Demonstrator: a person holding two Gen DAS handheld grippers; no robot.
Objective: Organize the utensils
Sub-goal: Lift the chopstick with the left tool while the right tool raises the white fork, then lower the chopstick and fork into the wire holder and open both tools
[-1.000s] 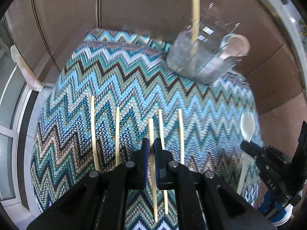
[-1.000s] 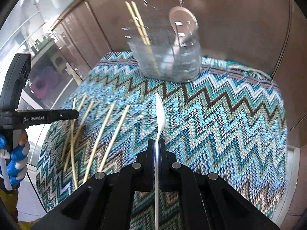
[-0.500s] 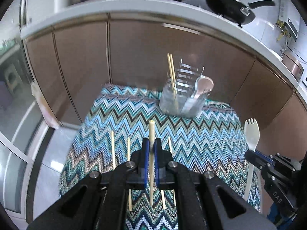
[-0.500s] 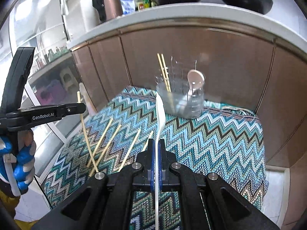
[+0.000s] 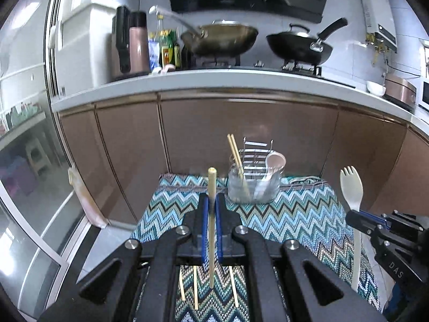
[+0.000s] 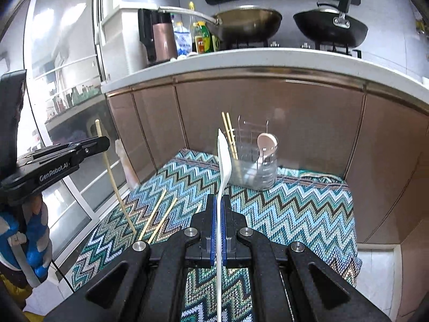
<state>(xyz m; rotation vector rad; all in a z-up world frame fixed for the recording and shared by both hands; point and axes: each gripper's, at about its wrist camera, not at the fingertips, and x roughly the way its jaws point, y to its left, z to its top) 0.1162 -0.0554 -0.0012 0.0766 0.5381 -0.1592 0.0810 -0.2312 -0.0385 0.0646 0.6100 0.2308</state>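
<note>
Open zigzag mat [image 6: 295, 209] before holder [image 6: 254, 171], cabinet doors [image 6: 268, 118] close behind, loose chopsticks [image 6: 156, 218] seemingly clutter left

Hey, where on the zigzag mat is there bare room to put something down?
The zigzag mat is bare across its right side, from the clear utensil holder at the back to the near edge. The middle strip before the holder is open too. The left near part is crowded with loose chopsticks.

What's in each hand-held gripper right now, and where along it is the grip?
Left hand-held gripper: one chopstick, clamped around mid-length. Right hand-held gripper: white spork, clamped on its handle below the head.
</note>
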